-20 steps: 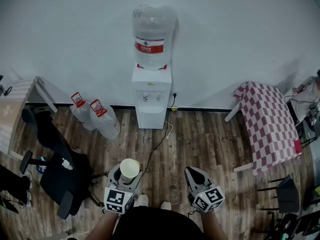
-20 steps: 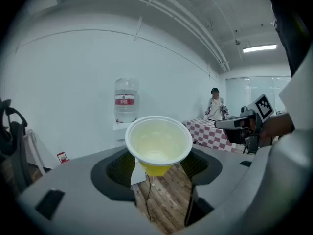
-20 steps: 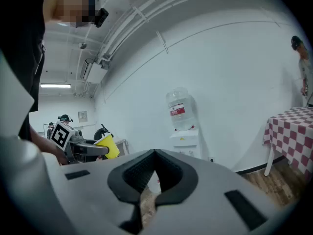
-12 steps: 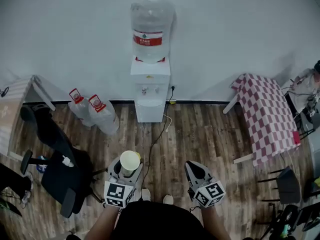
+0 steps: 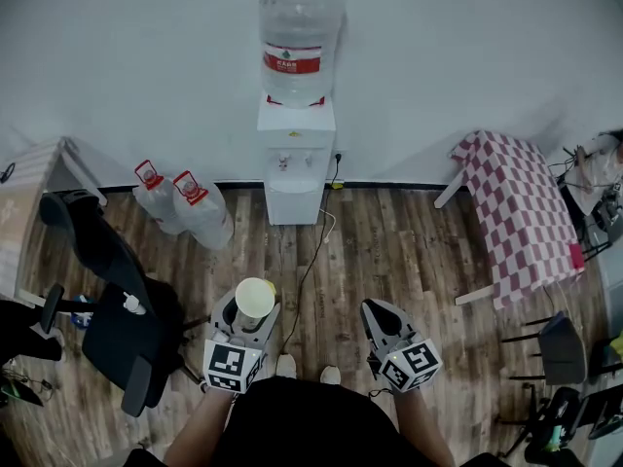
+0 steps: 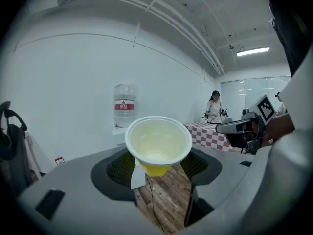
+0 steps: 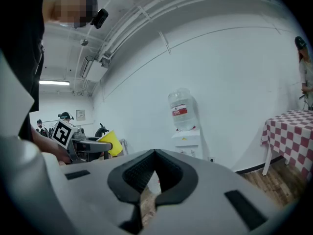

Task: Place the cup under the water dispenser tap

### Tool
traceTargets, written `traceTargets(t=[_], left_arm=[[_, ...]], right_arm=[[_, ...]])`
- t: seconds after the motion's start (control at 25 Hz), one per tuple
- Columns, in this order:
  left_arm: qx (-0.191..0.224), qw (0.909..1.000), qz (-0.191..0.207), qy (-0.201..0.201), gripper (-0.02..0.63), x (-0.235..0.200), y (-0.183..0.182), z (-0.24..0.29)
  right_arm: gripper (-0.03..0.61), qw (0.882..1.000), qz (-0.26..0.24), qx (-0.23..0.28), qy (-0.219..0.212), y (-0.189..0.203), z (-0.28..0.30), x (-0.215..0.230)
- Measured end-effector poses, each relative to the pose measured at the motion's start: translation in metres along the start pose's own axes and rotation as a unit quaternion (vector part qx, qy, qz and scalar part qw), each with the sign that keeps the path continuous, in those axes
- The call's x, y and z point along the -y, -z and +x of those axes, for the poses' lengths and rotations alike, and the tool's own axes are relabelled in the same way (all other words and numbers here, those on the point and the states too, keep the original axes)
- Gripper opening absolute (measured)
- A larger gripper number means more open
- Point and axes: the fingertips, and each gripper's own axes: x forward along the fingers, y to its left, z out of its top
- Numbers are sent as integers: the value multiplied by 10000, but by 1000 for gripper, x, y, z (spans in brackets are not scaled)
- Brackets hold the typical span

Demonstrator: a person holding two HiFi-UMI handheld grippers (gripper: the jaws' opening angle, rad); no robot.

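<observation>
Two grippers sit low over the wooden floor (image 5: 389, 251), side by side in front of the person. The left gripper (image 5: 249, 317) is clamped on the yellow cup (image 6: 157, 146), which stands upright with its mouth up. The right gripper (image 7: 155, 154) has its jaws closed together, nothing between them. The water dispenser (image 5: 295, 168) stands against the white wall, well apart from the cup.

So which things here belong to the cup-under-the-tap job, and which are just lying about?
Job: yellow cup with white inside, gripped by the left gripper; white water dispenser with a clear bottle on top.
Lying about: two spare water bottles with red caps; red-and-white checked table; black office chair; the shut, empty right gripper.
</observation>
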Motion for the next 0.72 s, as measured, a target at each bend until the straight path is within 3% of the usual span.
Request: traceTargets(t=[0.32,0.72], left_arm=[[-46,10000,-54,25,291,-24,6,-2],[-47,10000,-38,-3,291,-64,11,4]], right_arm=[[21,9999,67,75,-12,-4,16,-13],[21,9995,134,26,268,2,28,-18]])
